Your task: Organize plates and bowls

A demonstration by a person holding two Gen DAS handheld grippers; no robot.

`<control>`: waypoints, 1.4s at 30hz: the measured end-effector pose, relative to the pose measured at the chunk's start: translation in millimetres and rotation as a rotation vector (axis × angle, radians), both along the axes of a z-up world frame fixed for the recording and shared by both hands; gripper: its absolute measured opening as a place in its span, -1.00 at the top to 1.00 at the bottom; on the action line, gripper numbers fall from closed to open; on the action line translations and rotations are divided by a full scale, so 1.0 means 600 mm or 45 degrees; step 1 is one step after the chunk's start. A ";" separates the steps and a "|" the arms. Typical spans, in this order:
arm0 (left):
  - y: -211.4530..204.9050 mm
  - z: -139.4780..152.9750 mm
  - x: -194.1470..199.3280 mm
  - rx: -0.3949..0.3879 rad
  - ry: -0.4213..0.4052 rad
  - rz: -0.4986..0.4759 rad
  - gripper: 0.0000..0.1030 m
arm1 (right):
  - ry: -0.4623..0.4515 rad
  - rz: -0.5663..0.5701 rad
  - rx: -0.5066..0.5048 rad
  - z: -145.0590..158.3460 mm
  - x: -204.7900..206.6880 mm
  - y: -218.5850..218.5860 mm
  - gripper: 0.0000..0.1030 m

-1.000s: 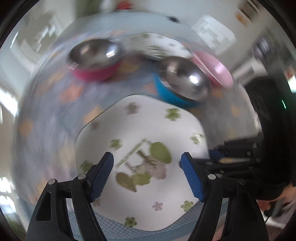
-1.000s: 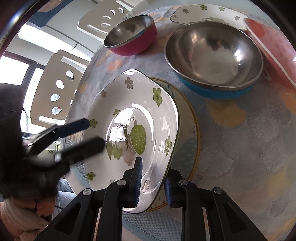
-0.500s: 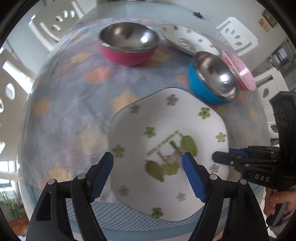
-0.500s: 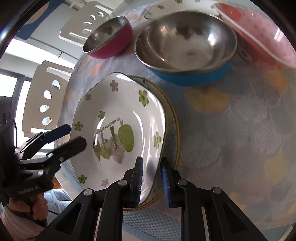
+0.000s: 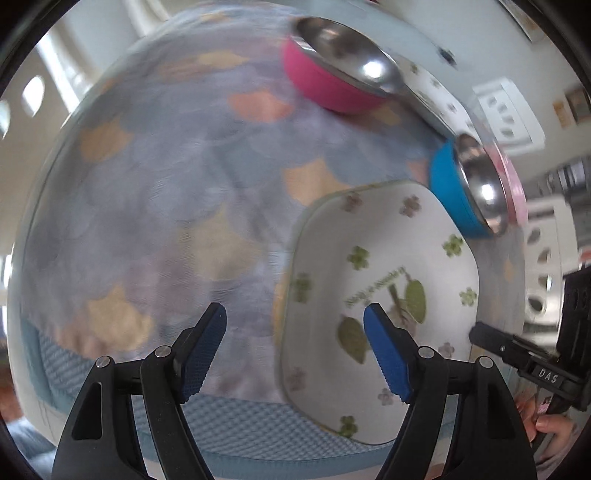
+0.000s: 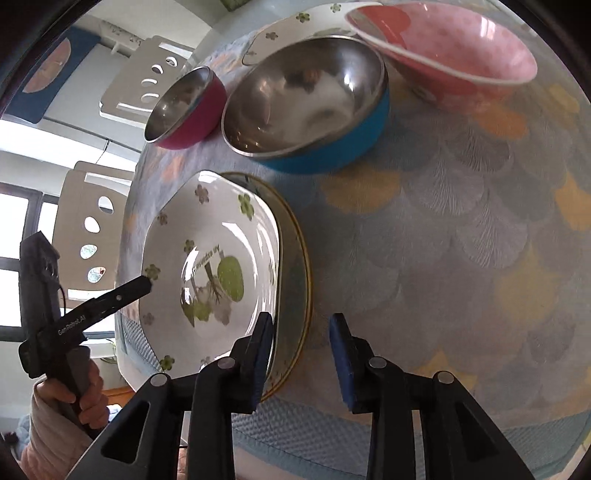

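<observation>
Patterned blue-and-orange cloth covers the round counter [image 6: 461, 229], with white cut-out chairs [image 6: 147, 74] and bright windows behind it. On the near edge, the white square plate with green flowers and a leaf print [image 6: 221, 251] now lies flat on top of the round gold-rimmed plate [image 6: 301, 266], where a second ago its right rim was pinched and lifted. The right gripper [image 6: 301, 350] has just been opening: its blue pads stand apart, the left pad beside the square plate's rim, no longer pressing it. The left gripper [image 5: 295, 350] is wide apart with nothing between its pads, and has slid off to the plate's left, over bare cloth. So 1 stacking step looks finished, with 2 plates nested. Farther back stand the steel bowl with a blue shell [image 6: 306, 107], the smaller steel bowl with a magenta shell [image 6: 184, 110], the pink speckled bowl [image 6: 454, 55] and another white flowered plate [image 6: 295, 27]; those likely come next.
</observation>
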State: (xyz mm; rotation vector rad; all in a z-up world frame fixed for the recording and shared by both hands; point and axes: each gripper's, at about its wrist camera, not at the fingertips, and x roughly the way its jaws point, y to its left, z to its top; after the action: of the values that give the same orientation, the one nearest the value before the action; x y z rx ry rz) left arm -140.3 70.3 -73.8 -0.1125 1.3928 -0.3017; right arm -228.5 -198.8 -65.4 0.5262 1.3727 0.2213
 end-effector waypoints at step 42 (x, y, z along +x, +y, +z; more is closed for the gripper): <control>0.079 -0.074 0.057 0.271 -0.306 0.219 -1.00 | -0.285 -0.077 -0.306 -0.033 0.021 -0.057 -0.47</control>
State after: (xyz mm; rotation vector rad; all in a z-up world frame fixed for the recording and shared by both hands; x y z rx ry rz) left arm -106.0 117.7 -118.5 -0.0187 1.1603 -0.0211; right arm -215.9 -232.8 -85.1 0.3306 1.1450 0.0616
